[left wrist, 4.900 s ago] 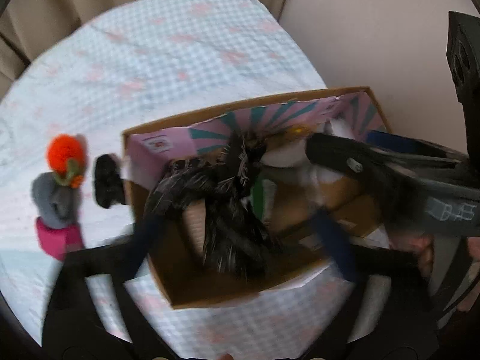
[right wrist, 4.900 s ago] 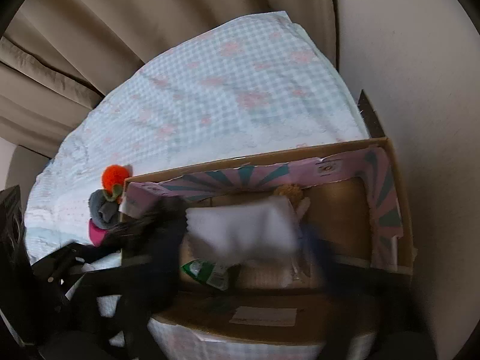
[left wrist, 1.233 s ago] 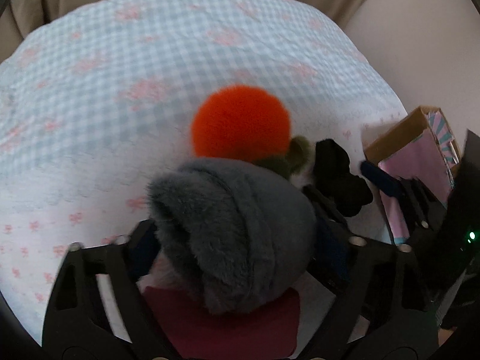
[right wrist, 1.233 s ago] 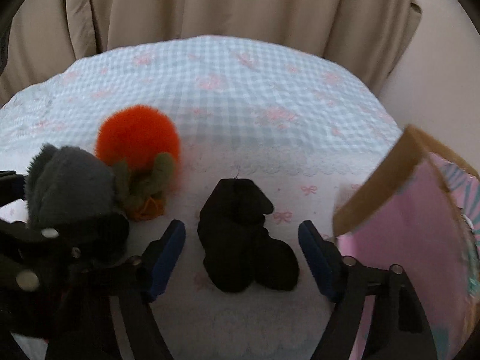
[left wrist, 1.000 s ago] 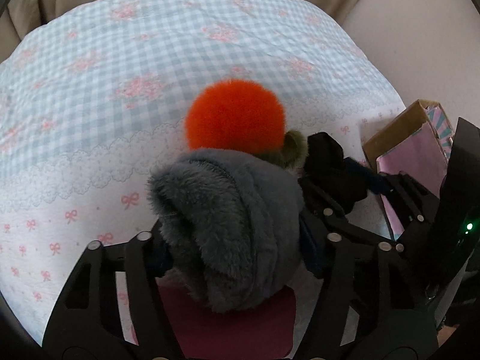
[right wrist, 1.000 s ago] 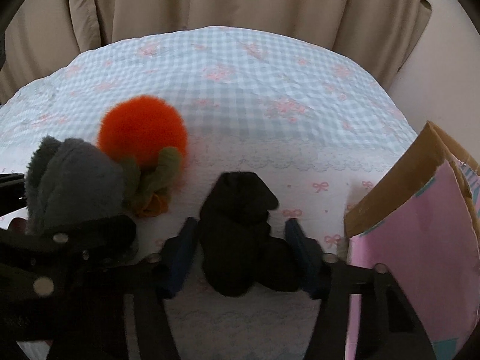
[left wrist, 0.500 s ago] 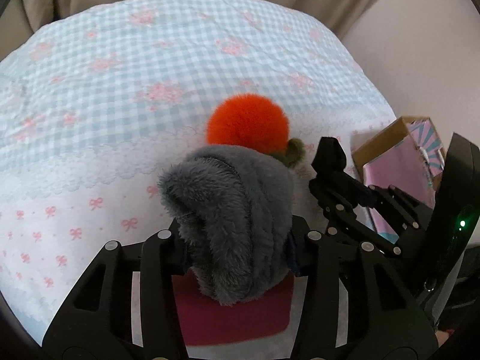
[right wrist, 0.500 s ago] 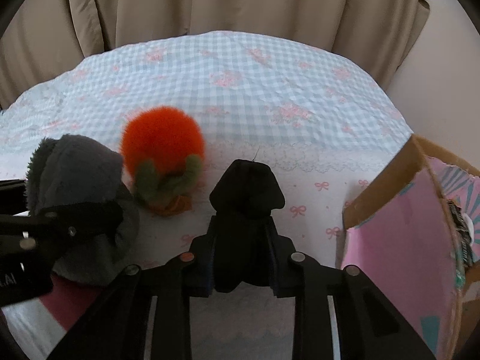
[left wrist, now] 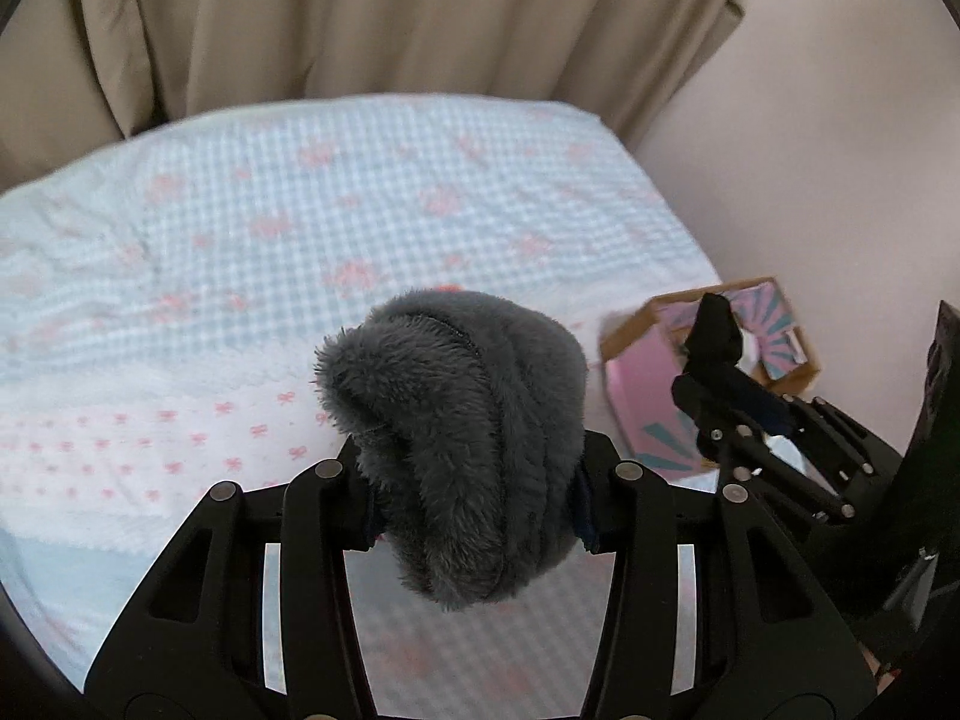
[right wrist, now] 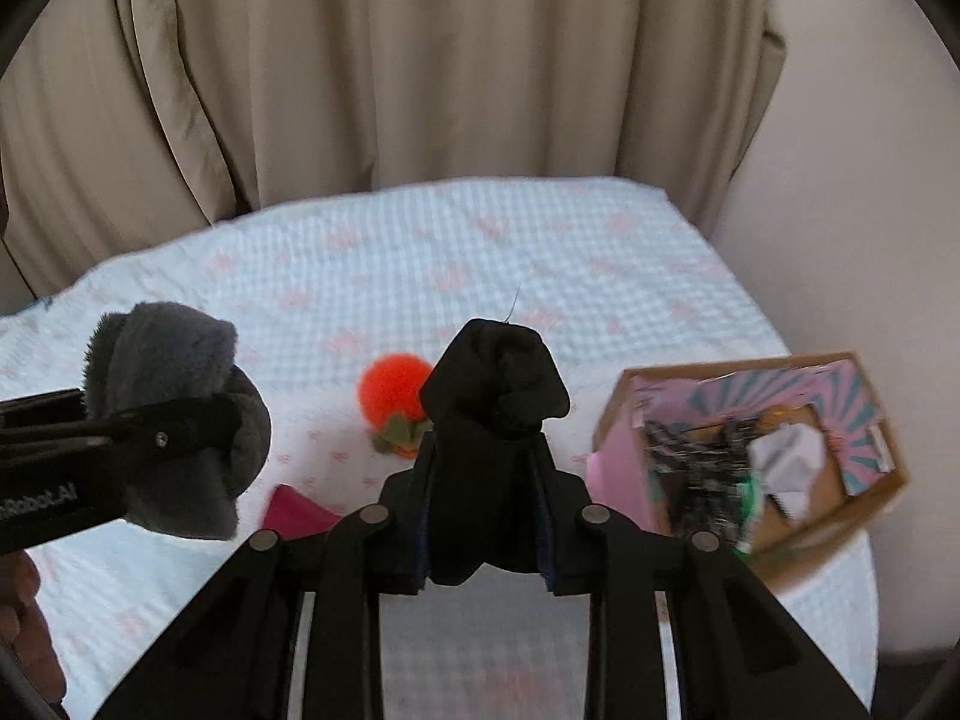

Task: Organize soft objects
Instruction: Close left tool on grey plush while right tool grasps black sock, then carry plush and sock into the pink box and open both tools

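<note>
Grey fur fills the middle of the left wrist view: a fluffy grey plush (left wrist: 462, 438) sits clamped between the fingers of the left gripper (left wrist: 474, 501), held clear above the bed (left wrist: 240, 252). In the right wrist view a black soft bundle (right wrist: 492, 420) stands in the centre of the frame, pinched by the nearly shut right gripper (right wrist: 486, 531), its rounded top poking up past the fingertips.

Around them, an orange pompom toy (right wrist: 393, 387) with green leaves lies on the checked bedspread just left of the black bundle in the picture, and a magenta cloth (right wrist: 297, 510) lies at lower left, below the grey plush. A cardboard box (right wrist: 864, 510) with a pink and teal lining sits at the right edge of the bed, already holding a dark speckled item (right wrist: 696, 480) and a white piece (right wrist: 786, 456). Beige curtains (right wrist: 420, 72) hang behind. Part of a hand (right wrist: 24, 636) shows at the lower left edge.

Both grippers' jaws have just been closing, each with its soft thing between them. Compared with a second ago, both items are now off the bedspread and the bed looks farther away, with the box interior newly visible.
</note>
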Action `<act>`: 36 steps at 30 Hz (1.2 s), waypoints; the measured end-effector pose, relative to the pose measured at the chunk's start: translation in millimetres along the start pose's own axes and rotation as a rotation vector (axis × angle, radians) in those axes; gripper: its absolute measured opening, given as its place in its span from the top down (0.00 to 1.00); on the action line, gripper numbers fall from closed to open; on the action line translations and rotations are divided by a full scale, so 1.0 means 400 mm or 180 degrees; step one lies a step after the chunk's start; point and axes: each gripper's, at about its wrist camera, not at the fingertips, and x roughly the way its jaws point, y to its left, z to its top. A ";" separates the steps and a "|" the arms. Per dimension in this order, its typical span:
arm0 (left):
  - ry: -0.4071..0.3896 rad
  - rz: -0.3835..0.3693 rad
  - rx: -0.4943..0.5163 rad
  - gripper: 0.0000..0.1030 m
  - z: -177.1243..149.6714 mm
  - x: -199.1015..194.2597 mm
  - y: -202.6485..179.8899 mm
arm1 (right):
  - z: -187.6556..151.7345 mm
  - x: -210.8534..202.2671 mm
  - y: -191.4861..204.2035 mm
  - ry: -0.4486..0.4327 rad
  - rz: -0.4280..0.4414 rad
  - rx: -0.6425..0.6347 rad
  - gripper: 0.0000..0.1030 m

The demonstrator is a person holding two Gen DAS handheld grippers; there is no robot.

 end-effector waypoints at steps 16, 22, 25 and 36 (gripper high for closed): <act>-0.0342 0.0160 0.0113 0.59 0.044 -0.308 -0.339 | 0.099 -0.400 -0.275 -0.0308 0.0133 0.0154 0.76; -0.0431 0.0311 -0.0145 0.58 0.030 -0.288 -0.495 | 0.083 -0.413 -0.440 -0.0267 0.0347 0.0057 0.76; -0.0409 0.0319 -0.0268 0.58 0.028 -0.236 -0.572 | 0.080 -0.395 -0.515 -0.0222 0.0412 -0.0011 0.76; -0.0063 0.0346 -0.0350 0.58 0.022 0.061 -0.774 | 0.055 -0.215 -0.731 0.0150 0.0499 -0.0047 0.76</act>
